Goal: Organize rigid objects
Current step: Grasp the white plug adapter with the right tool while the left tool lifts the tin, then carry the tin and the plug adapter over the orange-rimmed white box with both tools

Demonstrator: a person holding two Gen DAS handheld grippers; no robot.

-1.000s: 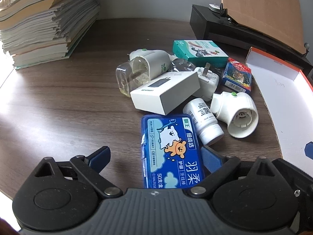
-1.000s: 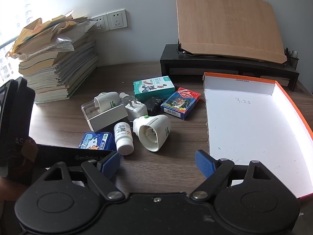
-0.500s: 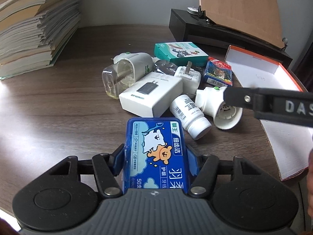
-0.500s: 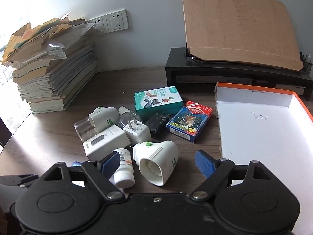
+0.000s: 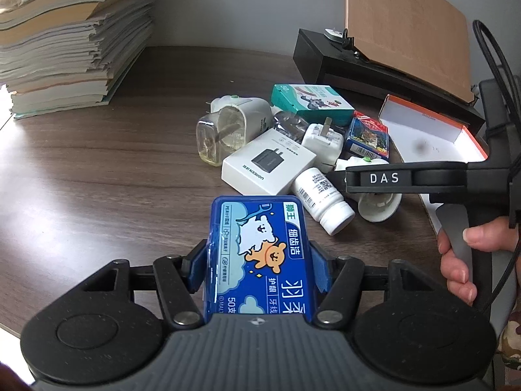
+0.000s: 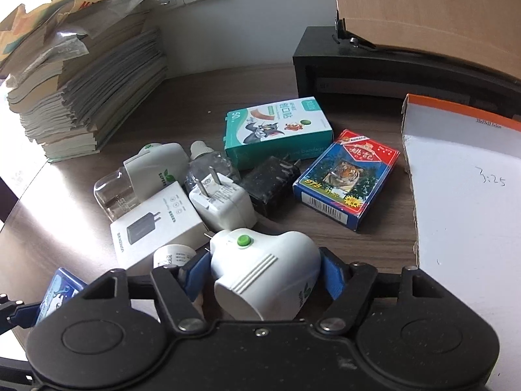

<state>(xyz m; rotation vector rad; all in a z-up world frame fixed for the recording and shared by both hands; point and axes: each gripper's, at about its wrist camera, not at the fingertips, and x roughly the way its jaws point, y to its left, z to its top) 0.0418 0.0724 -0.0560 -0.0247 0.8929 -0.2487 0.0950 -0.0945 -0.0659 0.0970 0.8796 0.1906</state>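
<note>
Dark wood-grain tabletop [image 5: 97, 176] is seen below a grey wall, with a tall stack of papers [image 5: 65, 39] at the back left and an orange-edged white tray [image 6: 462, 195] at the right. A blue floss box [image 5: 260, 254] is clamped between the blue pads of the left tool [image 5: 259, 268]. The right tool [image 6: 263, 277] is closing around a white plug-in device with a green button [image 6: 263, 270]; whether its pads already press on it cannot be told, as the contact is hidden. Just beyond, a white charger box [image 6: 156, 224], a white bottle [image 5: 322, 198], a teal bandage box [image 6: 276, 130] and a card pack [image 6: 348, 179] are clustered together.
</note>
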